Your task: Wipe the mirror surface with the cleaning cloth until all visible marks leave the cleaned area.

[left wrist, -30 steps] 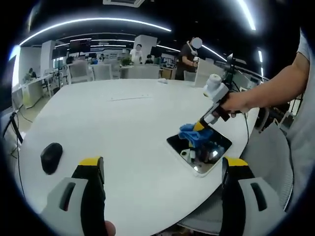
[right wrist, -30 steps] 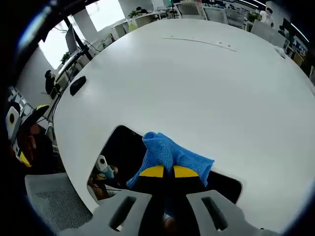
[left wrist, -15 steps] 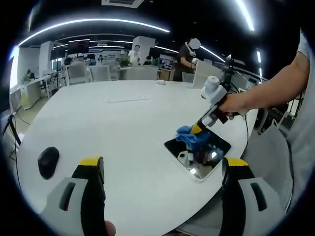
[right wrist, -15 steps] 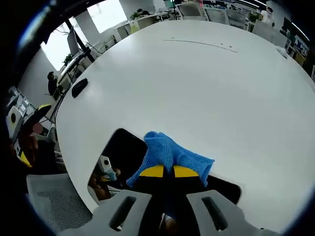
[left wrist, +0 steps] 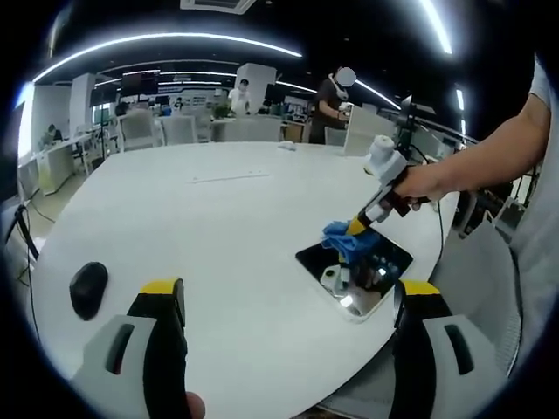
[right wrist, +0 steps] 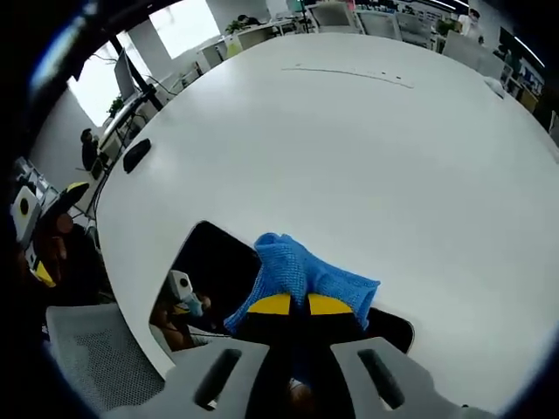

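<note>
Right gripper (right wrist: pixel 291 305) is clamped on a bunched blue cloth (right wrist: pixel 297 275), its yellow-tipped jaws pinched together with the fabric spilling out ahead of them, and the cloth is pressed down on the mirror (right wrist: pixel 214 262). The mirror is a dark rounded rectangle lying flat on the white desk (right wrist: pixel 349 148), close to the near edge, and its glass reflects the gripper and the ceiling. From the left gripper view the same scene reads clearly: the cloth (left wrist: pixel 348 240) sits at the far end of the mirror (left wrist: pixel 354 271), with the right gripper (left wrist: pixel 358 225) slanting down onto it from the person's hand (left wrist: pixel 419 182). Left gripper (left wrist: pixel 284 301) hangs above the desk with its jaws spread wide and nothing between them, well apart from the mirror. A black mouse (left wrist: pixel 88 289) lies far off to the side. I cannot make out any marks on the glass at this size, so how much is left to clean is unclear. To wipe well, I would keep the grip firm so the cloth does not slip free, hold the fabric flat on the glass rather than letting the hard jaw tips touch it, and work in overlapping strokes from the far end toward the near one. Since the mirror lies loose near the desk edge, pressure should go downward more than sideways, or it may slide.
</note>
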{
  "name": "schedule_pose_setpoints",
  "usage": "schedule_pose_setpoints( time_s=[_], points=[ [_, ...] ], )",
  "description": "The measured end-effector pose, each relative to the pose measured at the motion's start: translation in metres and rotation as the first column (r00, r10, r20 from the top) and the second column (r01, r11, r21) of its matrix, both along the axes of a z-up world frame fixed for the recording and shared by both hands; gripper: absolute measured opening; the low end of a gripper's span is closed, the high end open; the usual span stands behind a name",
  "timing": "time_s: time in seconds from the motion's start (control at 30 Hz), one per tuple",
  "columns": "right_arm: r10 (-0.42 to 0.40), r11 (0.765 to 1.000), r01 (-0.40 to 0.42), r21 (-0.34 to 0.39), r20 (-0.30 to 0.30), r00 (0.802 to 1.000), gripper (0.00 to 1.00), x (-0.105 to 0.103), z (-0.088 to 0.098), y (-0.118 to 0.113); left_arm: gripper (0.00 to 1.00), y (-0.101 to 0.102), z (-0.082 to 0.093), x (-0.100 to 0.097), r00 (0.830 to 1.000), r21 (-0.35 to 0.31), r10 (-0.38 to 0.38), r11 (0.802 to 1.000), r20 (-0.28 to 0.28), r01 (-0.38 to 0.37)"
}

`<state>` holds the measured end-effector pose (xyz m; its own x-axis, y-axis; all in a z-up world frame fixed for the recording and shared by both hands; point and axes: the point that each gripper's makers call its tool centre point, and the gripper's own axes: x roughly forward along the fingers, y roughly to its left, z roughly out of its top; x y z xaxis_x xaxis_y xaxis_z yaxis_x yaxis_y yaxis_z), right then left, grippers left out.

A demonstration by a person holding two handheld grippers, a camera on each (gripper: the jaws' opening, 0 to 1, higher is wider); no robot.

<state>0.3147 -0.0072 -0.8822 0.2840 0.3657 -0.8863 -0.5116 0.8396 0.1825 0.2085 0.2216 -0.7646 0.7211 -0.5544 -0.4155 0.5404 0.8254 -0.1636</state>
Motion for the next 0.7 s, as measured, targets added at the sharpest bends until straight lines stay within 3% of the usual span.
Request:
schedule_pose_setpoints(
  time_s=[0.43, 0.7],
  points=[
    [-0.028, 0.999, 0.028, -0.036, -0.014, 1.0, 0.0, 0.001, 0.0, -0.031, 0.99, 0.007, 0.002, 0.005, 1.0, 0.028, -0.017, 0.999, 0.009, 0.016],
    [-0.026, 0.999, 0.026, -0.046, -0.008, 1.0, 0.0, 0.0, 0.0, -0.032, 0.99, 0.013, 0.003, 0.003, 1.0, 0.026, -0.011, 1.0, 0.006, 0.011]
  ],
)
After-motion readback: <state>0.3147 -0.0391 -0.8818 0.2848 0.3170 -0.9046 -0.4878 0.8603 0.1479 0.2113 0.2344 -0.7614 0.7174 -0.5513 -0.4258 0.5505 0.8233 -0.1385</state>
